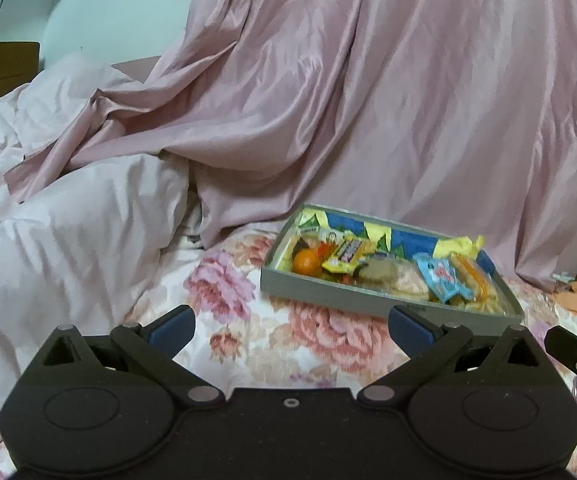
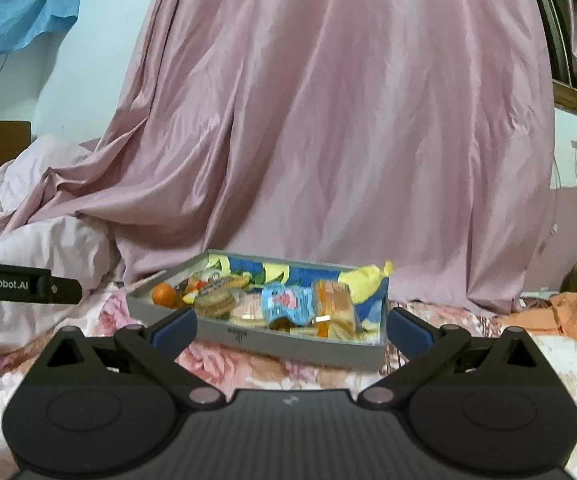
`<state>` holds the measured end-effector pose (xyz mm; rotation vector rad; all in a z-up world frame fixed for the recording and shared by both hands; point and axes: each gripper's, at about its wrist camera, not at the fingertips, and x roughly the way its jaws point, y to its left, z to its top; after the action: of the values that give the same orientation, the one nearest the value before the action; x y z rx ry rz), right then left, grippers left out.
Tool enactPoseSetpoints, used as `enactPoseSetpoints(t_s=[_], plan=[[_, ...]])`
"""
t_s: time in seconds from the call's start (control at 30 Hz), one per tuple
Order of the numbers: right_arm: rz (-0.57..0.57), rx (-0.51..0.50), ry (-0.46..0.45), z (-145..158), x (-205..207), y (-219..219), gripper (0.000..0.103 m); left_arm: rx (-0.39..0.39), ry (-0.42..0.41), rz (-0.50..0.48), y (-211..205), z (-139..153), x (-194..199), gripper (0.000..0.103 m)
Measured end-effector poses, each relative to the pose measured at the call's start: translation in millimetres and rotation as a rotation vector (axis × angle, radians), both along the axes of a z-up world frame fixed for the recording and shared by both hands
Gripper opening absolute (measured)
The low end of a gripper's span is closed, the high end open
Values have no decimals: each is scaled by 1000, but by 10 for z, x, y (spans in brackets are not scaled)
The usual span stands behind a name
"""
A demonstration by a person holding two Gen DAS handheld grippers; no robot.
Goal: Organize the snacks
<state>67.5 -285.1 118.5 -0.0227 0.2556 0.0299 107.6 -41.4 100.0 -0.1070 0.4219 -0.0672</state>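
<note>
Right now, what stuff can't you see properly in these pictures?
- Tray bottom, both views: piled snacks cover it.
- Yellow packet wording, left wrist view: blurred.
- Whatever sits behind the pink curtain: hidden.
- Bedspread nearest us: gripper bodies block it.

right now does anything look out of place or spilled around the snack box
Nothing has spilled: the snacks sit jumbled inside the grey box on the floral bedsheet. Only the yellow wrapper pokes above its far right corner. Both grippers are open and empty.
</note>
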Motion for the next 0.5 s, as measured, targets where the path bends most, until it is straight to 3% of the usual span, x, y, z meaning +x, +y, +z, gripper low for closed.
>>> enactPoseSetpoints(t_s=[0.5], plan=[[-16, -5, 146, -347, -445, 91, 103, 54, 66, -41, 63, -415, -548, 102]])
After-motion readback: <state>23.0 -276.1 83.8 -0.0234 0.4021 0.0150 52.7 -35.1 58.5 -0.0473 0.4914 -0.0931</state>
